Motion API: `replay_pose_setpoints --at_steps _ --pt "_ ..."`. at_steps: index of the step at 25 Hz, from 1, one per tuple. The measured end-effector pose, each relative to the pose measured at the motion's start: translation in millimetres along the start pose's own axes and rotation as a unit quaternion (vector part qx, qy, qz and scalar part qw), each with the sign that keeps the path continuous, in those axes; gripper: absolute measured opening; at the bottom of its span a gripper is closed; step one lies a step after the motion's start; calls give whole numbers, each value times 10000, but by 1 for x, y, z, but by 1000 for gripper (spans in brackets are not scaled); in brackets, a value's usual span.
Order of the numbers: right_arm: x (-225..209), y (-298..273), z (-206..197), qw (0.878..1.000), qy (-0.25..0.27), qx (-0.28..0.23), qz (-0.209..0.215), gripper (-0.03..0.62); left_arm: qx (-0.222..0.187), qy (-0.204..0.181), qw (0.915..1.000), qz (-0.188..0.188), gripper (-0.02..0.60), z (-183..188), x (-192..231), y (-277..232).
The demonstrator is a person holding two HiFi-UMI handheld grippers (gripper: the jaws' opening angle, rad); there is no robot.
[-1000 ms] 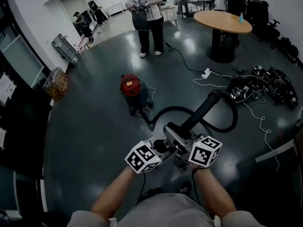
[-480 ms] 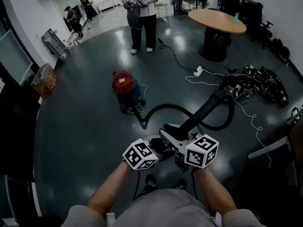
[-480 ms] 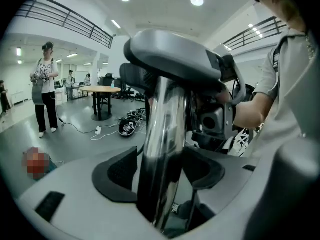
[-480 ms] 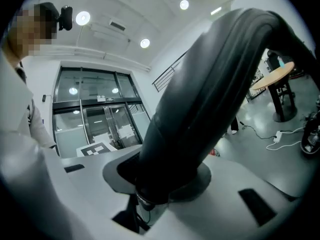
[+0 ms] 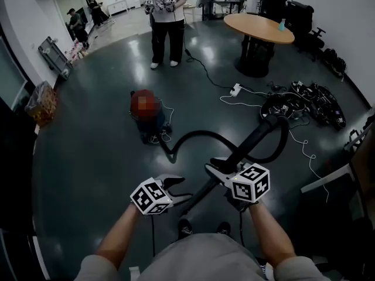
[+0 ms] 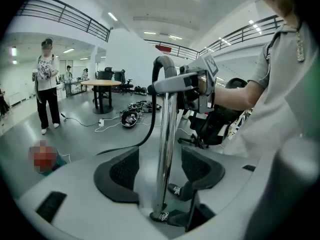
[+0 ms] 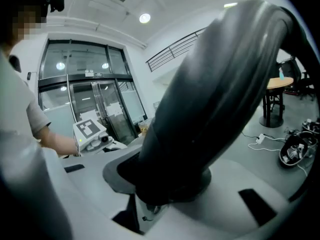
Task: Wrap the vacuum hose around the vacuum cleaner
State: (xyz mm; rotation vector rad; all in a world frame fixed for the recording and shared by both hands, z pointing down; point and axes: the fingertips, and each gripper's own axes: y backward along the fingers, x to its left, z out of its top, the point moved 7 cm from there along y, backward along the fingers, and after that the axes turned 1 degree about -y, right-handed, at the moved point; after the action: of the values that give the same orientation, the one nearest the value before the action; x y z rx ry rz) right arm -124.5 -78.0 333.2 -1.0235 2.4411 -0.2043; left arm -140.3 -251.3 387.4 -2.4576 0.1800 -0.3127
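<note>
Left gripper (image 6: 160,170): jaws opening, free of the metal tube (image 6: 166,134) between them; right gripper (image 7: 167,184): clamped on hose handle (image 7: 215,94), should hold firm walking toward the far vacuum cleaner (image 5: 147,113).

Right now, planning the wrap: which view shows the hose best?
Head view: the hose runs whole from the vacuum round to the handle. Left gripper view shows one thin stretch; right gripper view only the handle.

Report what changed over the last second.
The left gripper let go of the shiny chrome wand tube and drew left, away from the right gripper; its jaws are opening, the tube between them untouched. The right gripper stays clamped on the thick black hose handle.
</note>
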Motion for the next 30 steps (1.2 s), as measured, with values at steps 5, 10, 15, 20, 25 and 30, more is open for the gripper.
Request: replay_pose_setpoints --at_steps 5,10,15,20,25,30 --pt "13 -30 -25 9929 520 1072 67 118 -244 -234 9994 51 270 -1 18 21" --pt "38 -54 -48 9672 1283 2126 529 118 -459 -1013 9936 185 270 21 28 42" --pt "66 -73 -66 9352 1814 2868 1018 118 -668 -1857 9798 308 270 44 31 67" --pt "80 -93 -73 9143 2088 3222 1290 118 -692 -2523 9641 457 270 58 33 92" --pt "84 -109 -75 9003 2138 3366 1747 118 -420 -3306 9412 559 270 83 24 100" --pt "83 -117 -79 8827 2363 3393 2232 118 -204 -3490 9352 564 270 118 20 84"
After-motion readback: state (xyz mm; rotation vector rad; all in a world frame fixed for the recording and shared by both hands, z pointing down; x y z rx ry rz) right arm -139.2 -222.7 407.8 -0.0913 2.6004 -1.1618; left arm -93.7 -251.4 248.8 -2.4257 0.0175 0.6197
